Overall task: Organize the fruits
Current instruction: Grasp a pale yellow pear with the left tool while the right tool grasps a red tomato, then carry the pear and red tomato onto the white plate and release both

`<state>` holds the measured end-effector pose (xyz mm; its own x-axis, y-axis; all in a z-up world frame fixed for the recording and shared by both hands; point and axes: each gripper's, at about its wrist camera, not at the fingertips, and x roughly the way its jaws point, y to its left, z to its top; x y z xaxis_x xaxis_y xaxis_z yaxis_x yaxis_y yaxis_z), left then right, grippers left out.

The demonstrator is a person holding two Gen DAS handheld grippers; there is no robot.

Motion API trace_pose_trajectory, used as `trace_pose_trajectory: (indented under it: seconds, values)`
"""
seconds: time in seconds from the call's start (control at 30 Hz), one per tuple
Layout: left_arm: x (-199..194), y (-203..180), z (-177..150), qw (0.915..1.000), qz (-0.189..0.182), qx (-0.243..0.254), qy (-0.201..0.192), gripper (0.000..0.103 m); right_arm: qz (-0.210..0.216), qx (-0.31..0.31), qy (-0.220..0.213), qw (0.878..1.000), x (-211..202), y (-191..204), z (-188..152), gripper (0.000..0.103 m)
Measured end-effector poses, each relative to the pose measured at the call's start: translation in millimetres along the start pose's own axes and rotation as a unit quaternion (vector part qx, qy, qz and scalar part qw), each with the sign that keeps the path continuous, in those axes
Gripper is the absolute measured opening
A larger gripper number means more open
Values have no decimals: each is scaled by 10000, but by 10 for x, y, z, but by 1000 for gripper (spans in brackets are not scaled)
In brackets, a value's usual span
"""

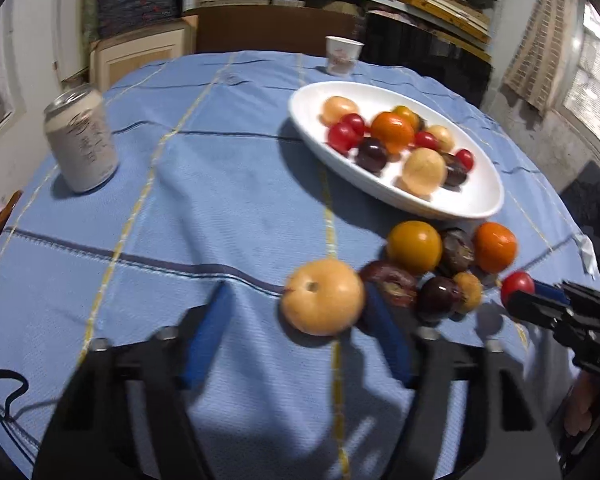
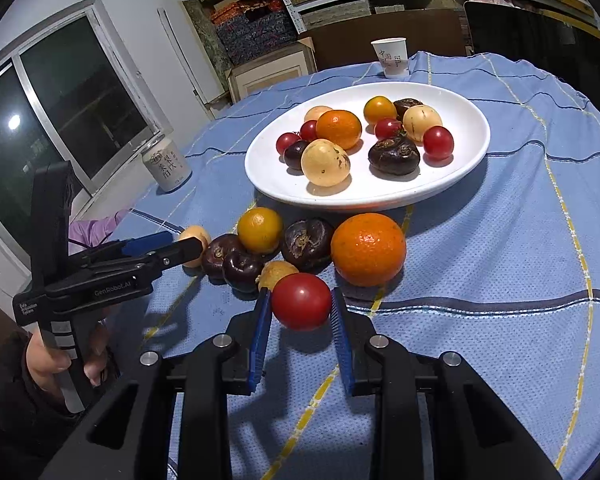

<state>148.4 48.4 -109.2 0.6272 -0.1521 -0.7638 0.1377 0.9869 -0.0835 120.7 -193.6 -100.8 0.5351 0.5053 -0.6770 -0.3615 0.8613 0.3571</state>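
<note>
I am clamping my right gripper [image 2: 301, 308] on the red tomato [image 2: 301, 301] just short of the white plate [image 2: 466, 168], while my left gripper [image 1: 296, 316], nearer the pale fruit [image 1: 322, 297], is gaping unclenched.

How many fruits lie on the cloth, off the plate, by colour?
Dark purple fruits: 3
Orange fruits: 2
Pale yellow fruits: 2
Red fruit: 1
Total: 8
</note>
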Motion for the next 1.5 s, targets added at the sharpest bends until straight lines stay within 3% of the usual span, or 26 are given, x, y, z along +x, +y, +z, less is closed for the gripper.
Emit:
trace_pose_trajectory:
  seconds: [0.03,0.13,1.0,1.3,1.5]
  values:
    - [-6,-46,-4,9999,28,107,-18,41,13,22,-12,10000,-8,-12,-6,30]
    - [-26,-123,-22,9994,118,305,-69,40,42,97,-26,9999,-9,-45,1,30]
    - [-203,-138,44,9991,22,256,-345,40,-40,-49,-355,9994,-151,-25,32,30]
    - [-363,-390,687,9963,-303,463,-659,40,-358,-259,-794,9959,-483,-131,688,30]
    - [-41,-557,1250,9966,-253,548,-558,40,-611,-291,-721,9951,-243,-284,1313,30]
